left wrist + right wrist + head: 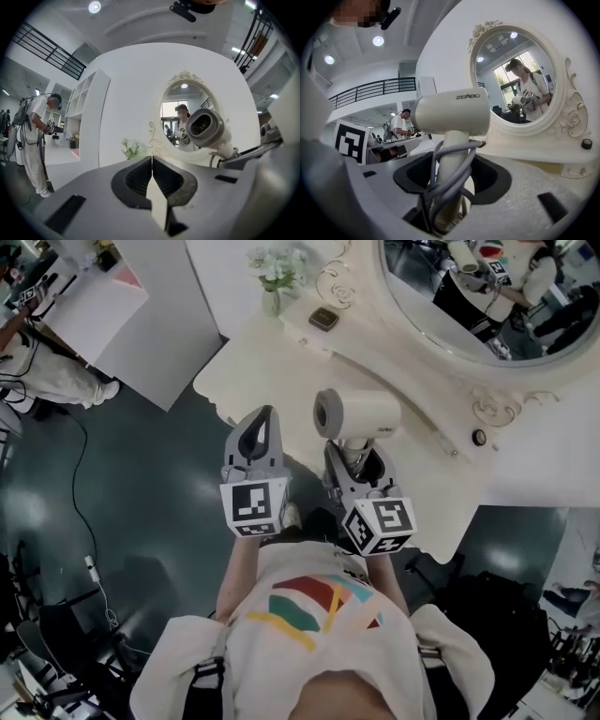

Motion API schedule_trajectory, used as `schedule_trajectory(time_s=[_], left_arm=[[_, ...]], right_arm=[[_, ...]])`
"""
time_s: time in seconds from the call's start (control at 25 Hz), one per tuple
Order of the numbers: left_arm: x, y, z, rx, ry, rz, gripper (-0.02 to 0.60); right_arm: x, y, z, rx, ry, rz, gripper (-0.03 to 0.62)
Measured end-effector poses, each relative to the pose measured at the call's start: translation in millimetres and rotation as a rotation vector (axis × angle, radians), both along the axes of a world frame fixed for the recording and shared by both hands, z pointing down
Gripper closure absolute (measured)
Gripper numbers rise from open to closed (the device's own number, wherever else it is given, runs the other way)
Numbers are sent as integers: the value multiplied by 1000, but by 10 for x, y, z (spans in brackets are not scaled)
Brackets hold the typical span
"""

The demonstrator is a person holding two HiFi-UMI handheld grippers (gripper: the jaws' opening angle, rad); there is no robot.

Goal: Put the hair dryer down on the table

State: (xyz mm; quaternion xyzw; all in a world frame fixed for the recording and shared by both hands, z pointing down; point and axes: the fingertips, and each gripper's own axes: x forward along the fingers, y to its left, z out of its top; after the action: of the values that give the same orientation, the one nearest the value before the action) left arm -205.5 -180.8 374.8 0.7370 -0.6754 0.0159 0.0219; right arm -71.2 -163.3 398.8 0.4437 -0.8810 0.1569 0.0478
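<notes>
Head view: one hair dryer point(361, 413) clamped in right gripper point(356, 454) jaws; left gripper point(263, 416) jaws together.

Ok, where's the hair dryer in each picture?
Head view: hair dryer in the middle, over the table edge, held by the right hand-held gripper.
Left gripper view: hair dryer right of centre.
Right gripper view: hair dryer in the centre, handle between the jaws.
Shared landmark: the mirror.

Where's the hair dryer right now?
Head view, centre: the cream plastic hair dryer is held by its handle in the right gripper, over the edge of the cream dressing table, right of the left gripper.
</notes>
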Motion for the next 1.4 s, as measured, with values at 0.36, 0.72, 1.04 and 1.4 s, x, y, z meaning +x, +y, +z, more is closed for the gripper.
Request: schedule_trajectory(time_s=[0.36,0.72,1.04,1.4], left_arm=[[263,-267,-64,17,-12,52,575],[558,-478,-149,59,-29,93,575],[674,-601,-98,44,-36,123,575],[696,-720,7,17,-44,126,575]], right_arm=[[189,-242,-4,-2,-2,39,372],[325,-464,-89,38,11,45,372],[370,-645,33,17,51,53,372],[483,-816,366,-31,133,87,372]])
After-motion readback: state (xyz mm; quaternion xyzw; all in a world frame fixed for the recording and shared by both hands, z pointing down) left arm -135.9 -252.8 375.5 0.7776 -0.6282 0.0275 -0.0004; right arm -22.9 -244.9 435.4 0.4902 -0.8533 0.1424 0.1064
